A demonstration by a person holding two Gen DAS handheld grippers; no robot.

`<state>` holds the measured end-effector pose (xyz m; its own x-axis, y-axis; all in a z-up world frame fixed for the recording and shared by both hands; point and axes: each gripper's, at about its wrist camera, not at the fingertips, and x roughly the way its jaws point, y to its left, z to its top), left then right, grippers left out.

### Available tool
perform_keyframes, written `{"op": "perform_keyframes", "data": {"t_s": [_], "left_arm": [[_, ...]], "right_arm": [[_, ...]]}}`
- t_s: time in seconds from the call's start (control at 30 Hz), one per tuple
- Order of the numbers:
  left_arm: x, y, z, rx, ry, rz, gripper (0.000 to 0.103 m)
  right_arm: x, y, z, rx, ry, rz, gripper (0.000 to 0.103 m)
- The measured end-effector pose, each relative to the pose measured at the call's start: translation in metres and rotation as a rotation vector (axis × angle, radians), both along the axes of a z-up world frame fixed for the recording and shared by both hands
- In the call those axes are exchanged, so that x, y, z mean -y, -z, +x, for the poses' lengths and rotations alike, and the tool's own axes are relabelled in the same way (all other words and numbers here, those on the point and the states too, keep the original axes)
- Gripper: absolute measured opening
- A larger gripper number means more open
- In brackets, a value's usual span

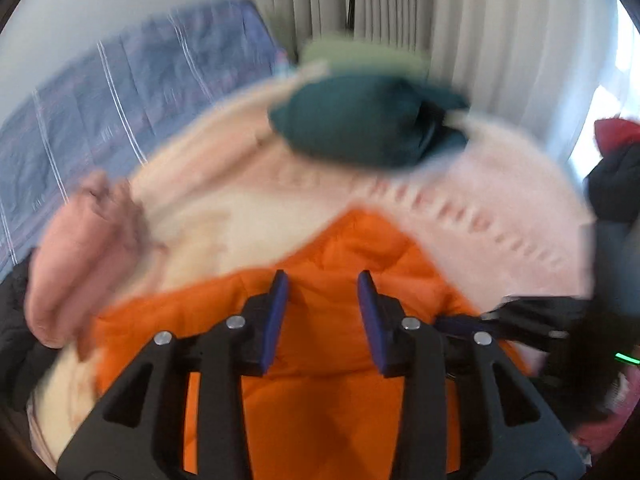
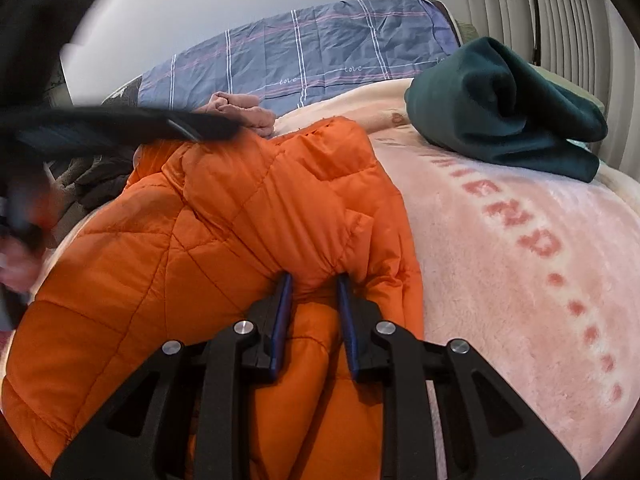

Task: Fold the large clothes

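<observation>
Both wrist cams sit low and close over the bed, facing fwd along their fingers toward wall and curtains. Left view is motion-blurred. Shared: orange jacket [image 1: 320,400] [image 2: 208,248] at bottom centre, green garment [image 1: 360,120] [image 2: 504,108] upper centre/upper right, pink blanket [image 1: 500,208] [image 2: 520,280] on the right.

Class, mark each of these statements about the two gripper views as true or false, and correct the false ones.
1. The right gripper pinches a fold of the orange jacket. True.
2. The left gripper is clamped on the jacket. False: its jaws stand apart over the jacket with nothing between them.
3. A dark green garment lies on the pink blanket. True.
4. The blanket is plain, with no lettering. False: reddish letters and dots run across it.
5. The plaid bedding is green. False: it is blue-grey with white and pink lines.
</observation>
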<state>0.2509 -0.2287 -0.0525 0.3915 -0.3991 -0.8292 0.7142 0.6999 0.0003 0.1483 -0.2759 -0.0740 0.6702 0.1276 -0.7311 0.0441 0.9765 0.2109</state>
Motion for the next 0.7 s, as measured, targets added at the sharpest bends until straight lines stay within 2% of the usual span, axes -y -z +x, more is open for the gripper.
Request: {"op": "perform_keyframes", "data": {"t_s": [0.03,0.1,0.17,0.23,0.3,0.43,0.5,0.57,0.63,0.7], "left_arm": [[0.005,0.018,0.009,-0.037,-0.017,0.033,0.037],[0.006,0.039,0.021,-0.09,-0.045,0.014,0.038],[0.008,0.044,0.02,-0.066,-0.042,0.041,0.038],[0.013,0.048,0.012,-0.005,-0.038,0.084,0.038],[0.011,0.049,0.005,0.03,-0.042,0.094,0.038],[0.005,0.048,0.002,0.022,-0.045,0.082,0.038],[0.004,0.047,-0.002,0.026,-0.041,0.089,0.037],[0.004,0.047,-0.002,0.036,-0.039,0.093,0.037],[0.001,0.046,-0.003,0.033,-0.041,0.08,0.036],[0.0,0.046,-0.003,0.028,-0.043,0.072,0.036]], "right_arm": [[0.003,0.001,0.0,-0.004,0.01,0.013,0.024],[0.009,0.003,0.002,-0.014,0.025,0.05,0.024],[0.013,0.005,0.004,-0.022,0.023,0.088,0.024],[0.012,0.005,0.003,-0.024,0.02,0.084,0.024],[0.009,0.004,0.002,-0.022,0.015,0.074,0.024],[0.004,-0.004,-0.002,-0.02,-0.002,0.048,0.024],[0.004,-0.018,-0.011,-0.021,0.024,0.032,0.024],[0.008,-0.046,-0.033,0.011,0.06,0.105,0.024],[0.002,-0.072,-0.06,0.068,0.0,0.15,0.023],[-0.014,-0.088,-0.084,0.099,-0.055,0.092,0.023]]}}
